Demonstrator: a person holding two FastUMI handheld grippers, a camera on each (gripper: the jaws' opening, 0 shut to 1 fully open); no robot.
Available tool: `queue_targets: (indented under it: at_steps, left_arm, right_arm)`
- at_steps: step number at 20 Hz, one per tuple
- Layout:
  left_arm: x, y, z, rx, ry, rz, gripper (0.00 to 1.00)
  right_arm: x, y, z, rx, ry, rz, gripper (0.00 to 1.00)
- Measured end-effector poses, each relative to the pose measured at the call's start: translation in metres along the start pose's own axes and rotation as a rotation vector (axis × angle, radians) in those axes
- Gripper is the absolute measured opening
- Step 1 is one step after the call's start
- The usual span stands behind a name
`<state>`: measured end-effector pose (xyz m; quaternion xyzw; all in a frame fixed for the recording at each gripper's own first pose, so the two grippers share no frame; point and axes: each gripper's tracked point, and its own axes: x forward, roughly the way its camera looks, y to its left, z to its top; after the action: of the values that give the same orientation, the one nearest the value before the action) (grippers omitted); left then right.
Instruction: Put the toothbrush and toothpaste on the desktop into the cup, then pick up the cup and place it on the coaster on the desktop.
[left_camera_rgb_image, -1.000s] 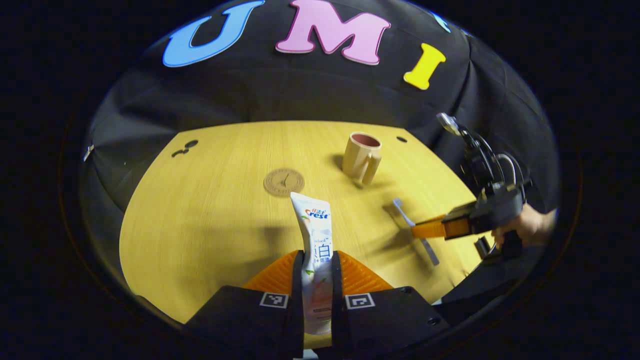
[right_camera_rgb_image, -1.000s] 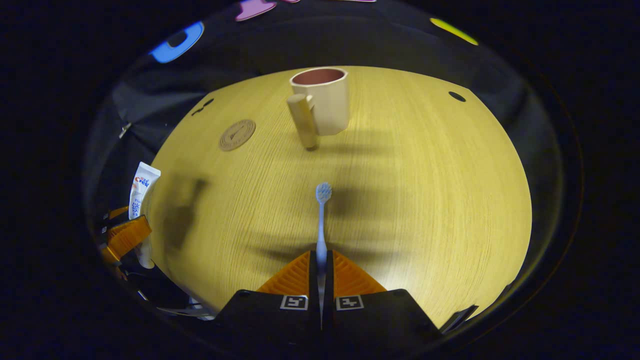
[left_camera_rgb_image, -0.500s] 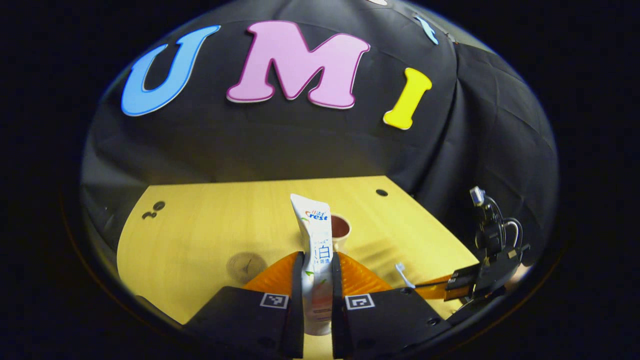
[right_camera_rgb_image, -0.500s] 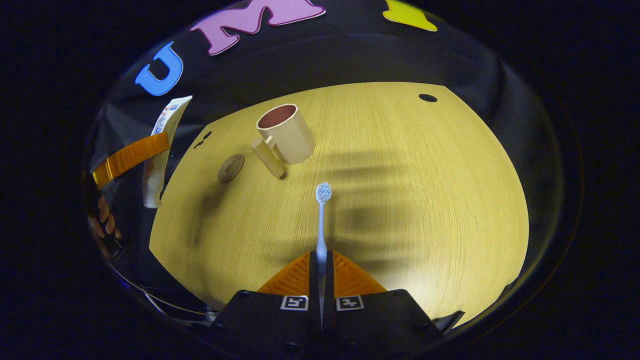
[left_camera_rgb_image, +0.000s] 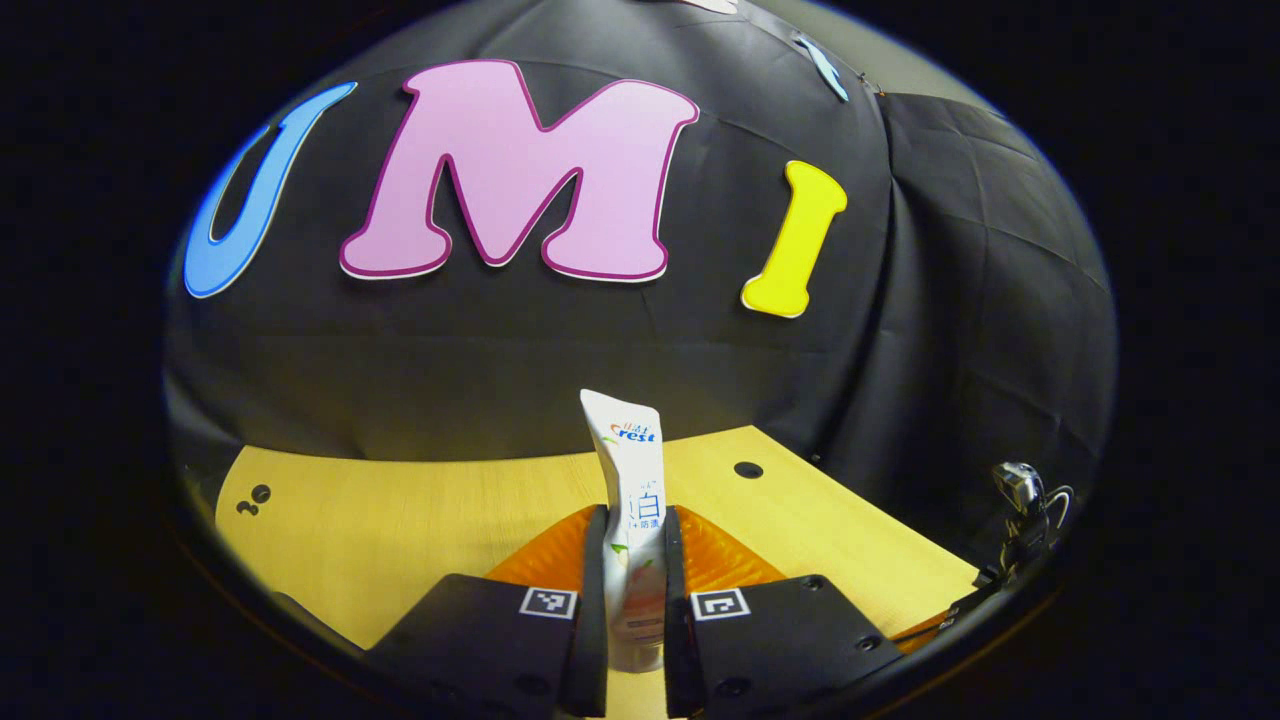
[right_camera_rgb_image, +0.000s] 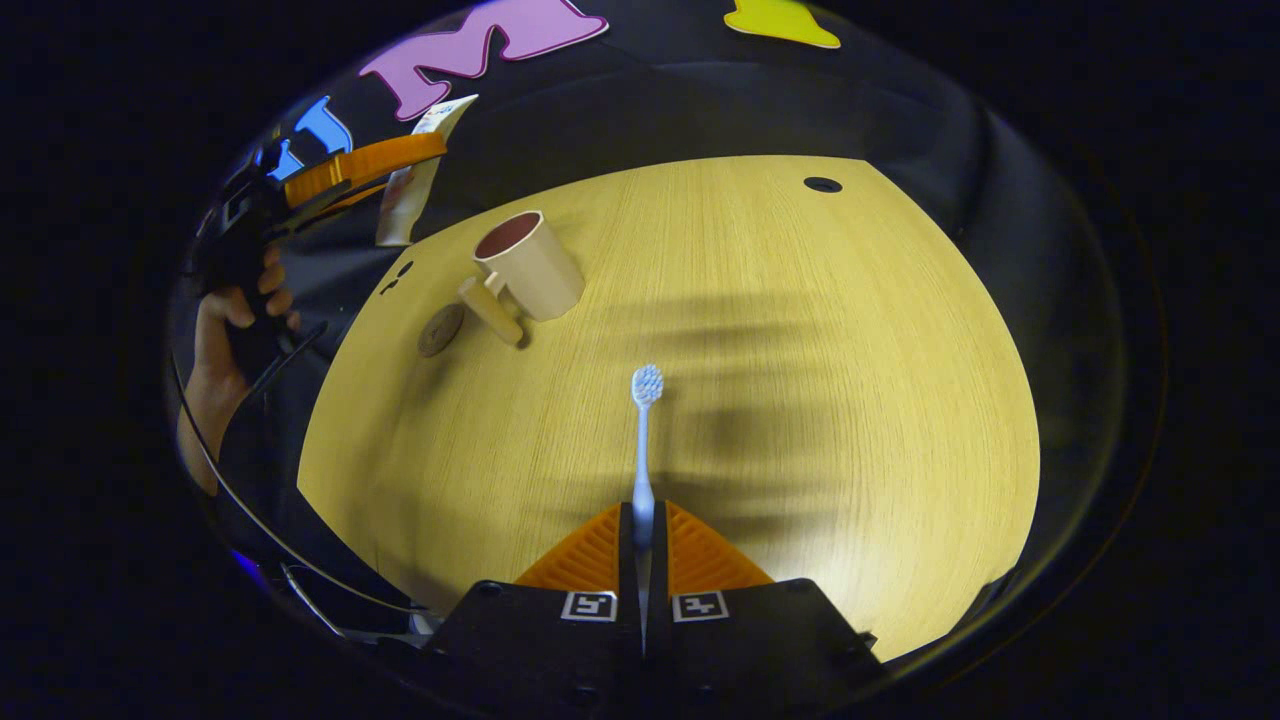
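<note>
In the left gripper view my left gripper (left_camera_rgb_image: 635, 540) is shut on a white toothpaste tube (left_camera_rgb_image: 630, 470), which stands upright between its fingers, lifted and tilted toward the booth wall. In the right gripper view my right gripper (right_camera_rgb_image: 642, 530) is shut on a pale blue toothbrush (right_camera_rgb_image: 643, 430), bristles pointing away, held above the wooden table (right_camera_rgb_image: 820, 380). A beige cup (right_camera_rgb_image: 528, 265) with a side handle stands upright at the far left of the table, the round brown coaster (right_camera_rgb_image: 440, 330) just left of it. The left gripper (right_camera_rgb_image: 385, 170) with the toothpaste tube (right_camera_rgb_image: 415, 180) hangs above and left of the cup.
A person's hand (right_camera_rgb_image: 225, 340) holds the left gripper at the table's left edge. A small dark hole (right_camera_rgb_image: 822, 184) marks the table's far side, two more (left_camera_rgb_image: 252, 498) its left corner. The right gripper's rig (left_camera_rgb_image: 1015, 520) shows at the right edge of the left gripper view.
My left gripper has risen and tipped upward with the toothpaste, so cup and coaster dropped out of its view. It now hangs higher, nearer the cup. The right gripper drifted slightly.
</note>
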<state>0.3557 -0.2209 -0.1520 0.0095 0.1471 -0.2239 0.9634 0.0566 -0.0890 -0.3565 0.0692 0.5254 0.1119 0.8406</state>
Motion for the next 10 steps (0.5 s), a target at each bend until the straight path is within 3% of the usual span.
queue_targets:
  at_steps: [6, 10]
  left_arm:
    - [0.043, 0.01, -0.023, -0.069, -0.063, -0.036, 0.29]
    - [0.051, 0.016, -0.044, -0.026, -0.078, -0.044, 0.29]
  right_arm:
    - [-0.003, -0.002, 0.0, 0.001, 0.018, -0.001, 0.05]
    - [-0.002, 0.003, -0.002, -0.018, 0.02, 0.003, 0.06]
